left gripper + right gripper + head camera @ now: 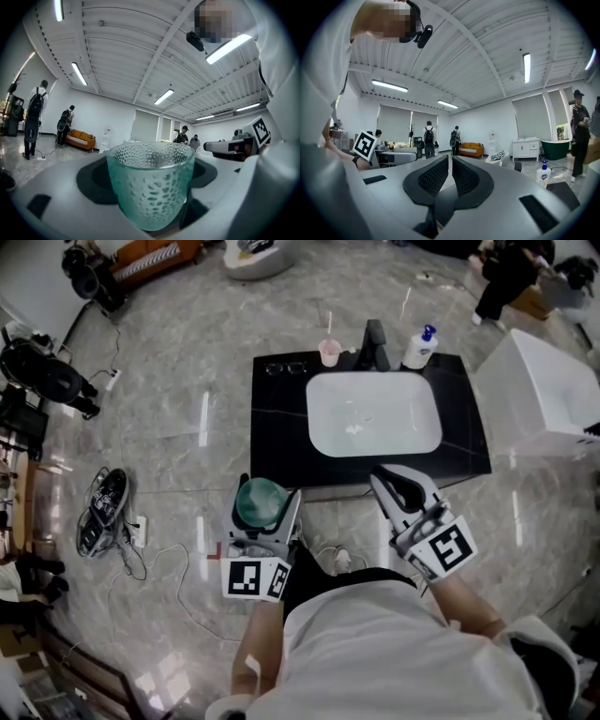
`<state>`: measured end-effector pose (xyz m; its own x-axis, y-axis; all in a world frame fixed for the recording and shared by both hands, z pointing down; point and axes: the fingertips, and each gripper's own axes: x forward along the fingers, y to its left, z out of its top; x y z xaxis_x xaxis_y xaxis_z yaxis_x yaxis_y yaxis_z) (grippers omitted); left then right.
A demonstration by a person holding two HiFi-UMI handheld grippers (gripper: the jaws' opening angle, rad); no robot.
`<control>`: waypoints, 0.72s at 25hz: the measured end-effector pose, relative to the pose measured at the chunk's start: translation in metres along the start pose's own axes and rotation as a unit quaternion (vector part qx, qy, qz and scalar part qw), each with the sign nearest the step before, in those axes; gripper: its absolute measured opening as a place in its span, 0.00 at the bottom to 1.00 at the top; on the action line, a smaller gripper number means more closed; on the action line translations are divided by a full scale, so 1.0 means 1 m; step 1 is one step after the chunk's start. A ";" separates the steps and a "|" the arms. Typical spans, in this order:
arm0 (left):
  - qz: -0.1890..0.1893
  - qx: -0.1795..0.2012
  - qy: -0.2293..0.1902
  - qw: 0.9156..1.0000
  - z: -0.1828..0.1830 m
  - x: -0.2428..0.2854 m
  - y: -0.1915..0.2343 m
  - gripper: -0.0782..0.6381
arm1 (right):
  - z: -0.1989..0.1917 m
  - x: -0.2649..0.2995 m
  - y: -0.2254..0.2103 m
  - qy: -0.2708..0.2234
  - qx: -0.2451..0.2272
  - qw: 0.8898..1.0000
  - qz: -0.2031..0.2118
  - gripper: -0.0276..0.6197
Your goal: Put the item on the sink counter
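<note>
The left gripper [268,514] stood wide, its pads clamped on the sides of a green dimpled glass cup [151,187], which it held mouth-up, off any surface. The black sink counter [277,432] lay just beyond it on the far side, with a bare strip left of the white oval basin [373,413] almost straight ahead. The right gripper [450,174], nearly closed and empty, hovered at the counter's near edge, right of the cup.
</note>
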<state>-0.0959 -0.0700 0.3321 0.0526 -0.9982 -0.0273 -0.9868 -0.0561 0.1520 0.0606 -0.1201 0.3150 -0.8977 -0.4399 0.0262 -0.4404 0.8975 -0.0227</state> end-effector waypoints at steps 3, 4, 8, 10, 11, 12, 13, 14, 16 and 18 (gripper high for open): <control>-0.012 0.001 0.001 1.000 -0.004 0.015 0.012 0.67 | -0.001 0.014 -0.002 0.002 -0.004 1.000 -0.012 0.12; -0.017 0.002 0.002 1.000 -0.006 0.020 0.015 0.67 | -0.003 0.020 -0.005 0.005 -0.004 1.000 -0.017 0.12; -0.039 0.002 0.011 0.999 -0.010 0.044 0.032 0.67 | -0.002 0.050 -0.008 0.010 0.002 0.999 -0.033 0.12; -0.044 -0.003 0.017 0.999 -0.013 0.055 0.041 0.67 | 0.000 0.064 -0.008 0.015 0.003 0.999 -0.034 0.12; -0.046 -0.004 0.020 0.999 -0.014 0.060 0.046 0.67 | 0.001 0.070 -0.009 0.017 0.003 0.999 -0.034 0.12; -0.048 -0.005 0.022 0.999 -0.016 0.065 0.051 0.67 | 0.001 0.076 -0.009 0.020 0.003 0.999 -0.035 0.12; -0.050 -0.004 0.025 0.998 -0.019 0.070 0.055 0.67 | 0.001 0.083 -0.010 0.022 0.003 0.999 -0.035 0.12; -0.053 -0.003 0.027 0.998 -0.022 0.076 0.060 0.67 | -0.001 0.088 -0.011 0.025 0.002 0.999 -0.034 0.12; -0.057 -0.002 0.034 0.998 -0.031 0.086 0.068 0.67 | -0.005 0.098 -0.012 0.031 0.002 0.999 -0.037 0.12; -0.062 -0.005 0.042 0.997 -0.041 0.095 0.074 0.66 | -0.010 0.103 -0.013 0.040 0.008 0.998 -0.042 0.12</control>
<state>-0.1576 -0.1698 0.3811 0.1869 -0.9817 0.0371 -0.9704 -0.1787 0.1622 -0.0259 -0.1768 0.3281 -0.8540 -0.5086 0.1093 -0.5145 0.8569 -0.0324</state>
